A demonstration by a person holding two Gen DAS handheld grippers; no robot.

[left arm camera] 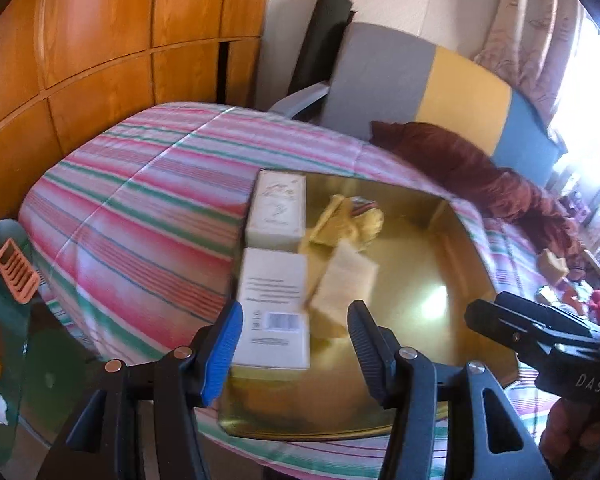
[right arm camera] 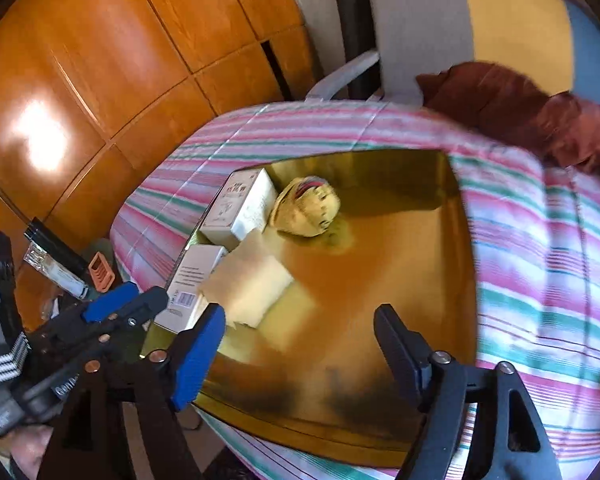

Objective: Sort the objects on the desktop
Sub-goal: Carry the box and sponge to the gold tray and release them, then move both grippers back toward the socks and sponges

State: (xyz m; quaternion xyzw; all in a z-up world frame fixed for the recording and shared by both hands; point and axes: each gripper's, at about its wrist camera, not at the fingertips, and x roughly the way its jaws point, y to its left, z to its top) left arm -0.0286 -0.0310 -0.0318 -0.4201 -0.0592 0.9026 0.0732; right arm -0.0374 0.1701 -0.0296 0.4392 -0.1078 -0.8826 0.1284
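Lying on the striped bed (left arm camera: 140, 216), a gold tray (left arm camera: 428, 248) is seen holding two white boxes (left arm camera: 274, 308) set end to end along its left wall, a pale folded cloth (right arm camera: 248, 280) and a yellow crumpled bag (right arm camera: 308, 212). The left claw (left arm camera: 296, 344) is partly open and the right claw (right arm camera: 300, 356) wide, both empty. An orange rack (left arm camera: 18, 270) is clearer in the left view.

Gold tray (right arm camera: 440, 240) holds two white boxes (right arm camera: 240, 204) along its left edge; cream packet (right arm camera: 248, 280) and crumpled yellow wrapper (right arm camera: 306, 212) beside them.
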